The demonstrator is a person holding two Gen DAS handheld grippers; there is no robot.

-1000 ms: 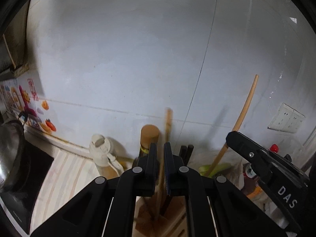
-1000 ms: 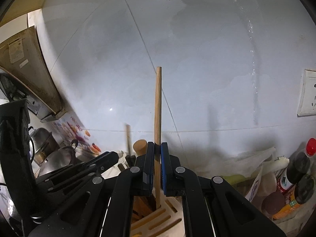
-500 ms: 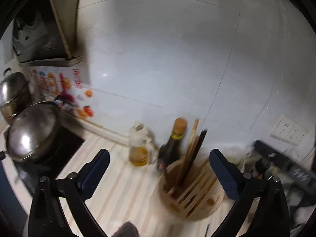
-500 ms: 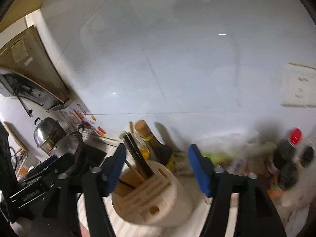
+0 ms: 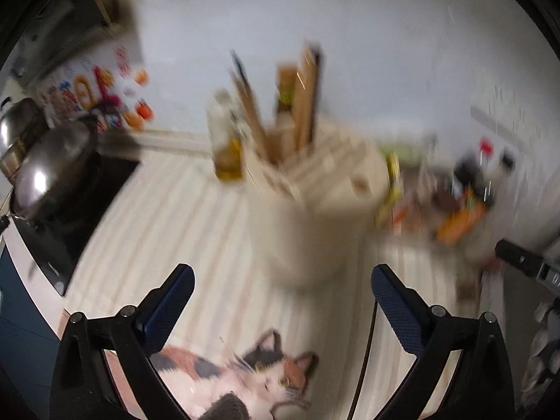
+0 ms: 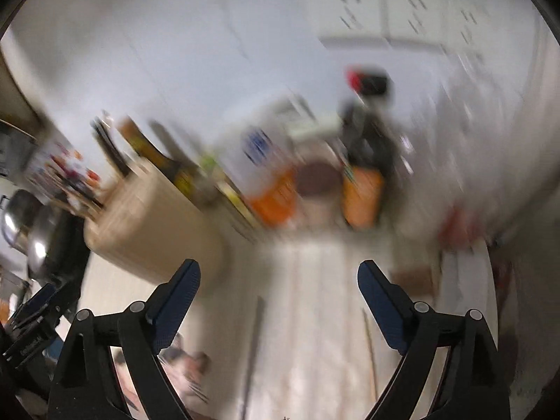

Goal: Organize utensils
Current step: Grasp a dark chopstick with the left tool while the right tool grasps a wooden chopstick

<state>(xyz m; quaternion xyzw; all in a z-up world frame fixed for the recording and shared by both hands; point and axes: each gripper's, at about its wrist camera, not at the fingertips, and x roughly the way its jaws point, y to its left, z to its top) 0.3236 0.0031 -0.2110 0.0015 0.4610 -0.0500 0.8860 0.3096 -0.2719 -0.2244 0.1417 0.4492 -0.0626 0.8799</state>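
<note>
Both views are blurred by motion. A round cream utensil holder (image 5: 315, 210) stands on the striped counter with several wooden and dark chopsticks (image 5: 304, 105) upright in its slots. My left gripper (image 5: 281, 297) is open and empty, in front of the holder. The holder also shows at the left of the right wrist view (image 6: 150, 224). My right gripper (image 6: 278, 290) is open and empty above the counter. Loose thin sticks (image 6: 253, 346) lie on the counter between its fingers.
An oil bottle (image 5: 227, 147) stands behind the holder. A steel pot (image 5: 52, 161) sits on a black stove at left. Sauce bottles and packets (image 6: 360, 161) crowd the back right. A cat-print mat (image 5: 245, 374) lies at the front.
Both grippers let go of the chopsticks into the holder, opened wide, and pulled back and down from it. The views now tilt toward the counter.
</note>
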